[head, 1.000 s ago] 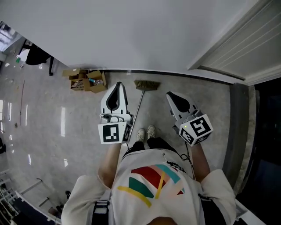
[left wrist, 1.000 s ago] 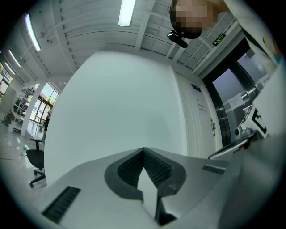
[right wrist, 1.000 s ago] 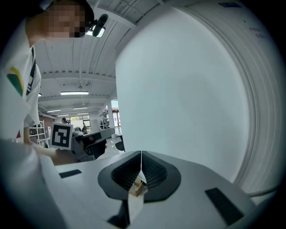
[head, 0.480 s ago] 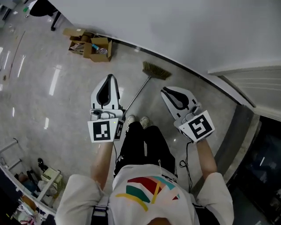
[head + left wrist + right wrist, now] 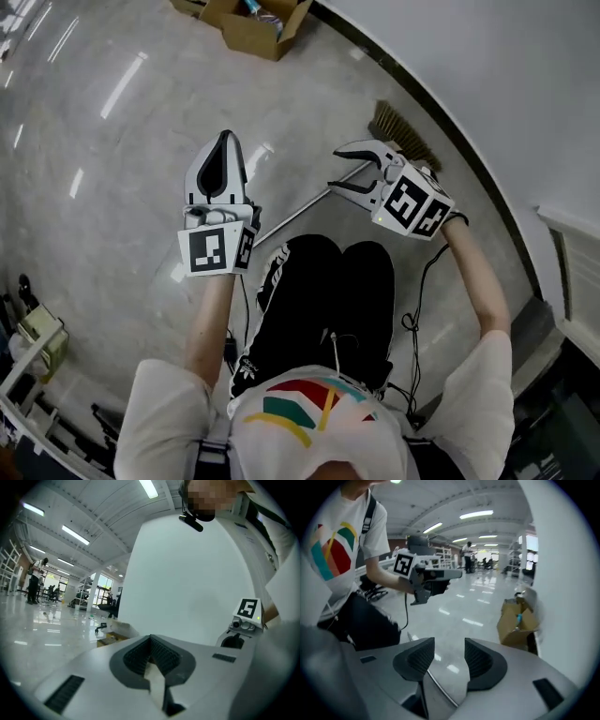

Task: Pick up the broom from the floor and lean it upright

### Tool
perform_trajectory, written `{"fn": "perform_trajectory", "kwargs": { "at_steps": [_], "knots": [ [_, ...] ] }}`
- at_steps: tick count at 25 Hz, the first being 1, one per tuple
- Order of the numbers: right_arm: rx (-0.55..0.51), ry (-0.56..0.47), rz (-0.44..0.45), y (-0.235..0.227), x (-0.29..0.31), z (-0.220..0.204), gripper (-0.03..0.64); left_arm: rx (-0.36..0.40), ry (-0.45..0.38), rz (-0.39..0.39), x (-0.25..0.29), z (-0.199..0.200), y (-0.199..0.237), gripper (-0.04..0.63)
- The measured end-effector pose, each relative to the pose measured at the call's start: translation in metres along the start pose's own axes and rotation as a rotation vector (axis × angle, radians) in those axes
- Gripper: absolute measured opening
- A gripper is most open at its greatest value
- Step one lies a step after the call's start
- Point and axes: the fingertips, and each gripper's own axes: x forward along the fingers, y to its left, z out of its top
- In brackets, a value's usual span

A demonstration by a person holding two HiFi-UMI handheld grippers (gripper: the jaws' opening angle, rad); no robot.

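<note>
Closest to the head camera is the person's white shirt (image 5: pixel 309 422) with a coloured print, and past it their black trousers (image 5: pixel 328 291). Both arms reach forward over a glossy pale floor (image 5: pixel 112 169).

The left gripper (image 5: pixel 224 141) is held above the floor to the left of the legs. In its own view the left gripper (image 5: pixel 150 657) has its ribbed pads pressed together with nothing between them, and it faces the white wall (image 5: pixel 187 588).

The right gripper (image 5: pixel 339 169) is turned to the person's left, low over the floor, with a black cable (image 5: pixel 419 291) trailing back from it along the arm. Its own view shows the right gripper (image 5: pixel 449 656) with its jaws well apart, and the thin metal handle of the broom (image 5: pixel 440 691) running through the gap between them. The jaws are not closed on the handle, and I cannot tell whether either pad touches it.

The broom (image 5: pixel 300 208) lies flat on the floor. Its handle slants from beside the person's left leg up to the right, passing the right gripper. Its bristle head (image 5: pixel 403 139) rests just beside the dark skirting at the foot of the wall.

Farther off, an open cardboard box (image 5: pixel 255 21) sits on the floor close to the same wall. The right gripper view shows this cardboard box (image 5: pixel 516 623) beyond the open jaws. Far down the hall, a standing figure (image 5: pixel 35 581) appears in the left gripper view.
</note>
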Motion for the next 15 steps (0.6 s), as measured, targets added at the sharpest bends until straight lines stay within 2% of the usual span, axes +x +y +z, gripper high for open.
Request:
{"fn": "perform_trajectory", "kwargs": {
  "at_steps": [4,8,11,15],
  "knots": [
    [-0.177,0.155,0.239,0.017,0.124,-0.095,0.184,-0.053,0.029,0.105,-0.010,-0.132,0.055,0.044],
    [-0.327,0.283,0.461,0.066,0.203,-0.173,0.185,-0.055,0.040,0.170,-0.039,-0.215,0.087,0.044],
    [-0.447,0.352,0.525,0.097,0.239,-0.218,0.184,-0.070,0.036,0.205,-0.055,-0.257,0.102,0.044],
    [-0.581,0.408,0.544,0.117,0.265,-0.255,0.184,-0.090,0.025,0.236,-0.068,-0.285,0.102,0.044]
  ]
}}
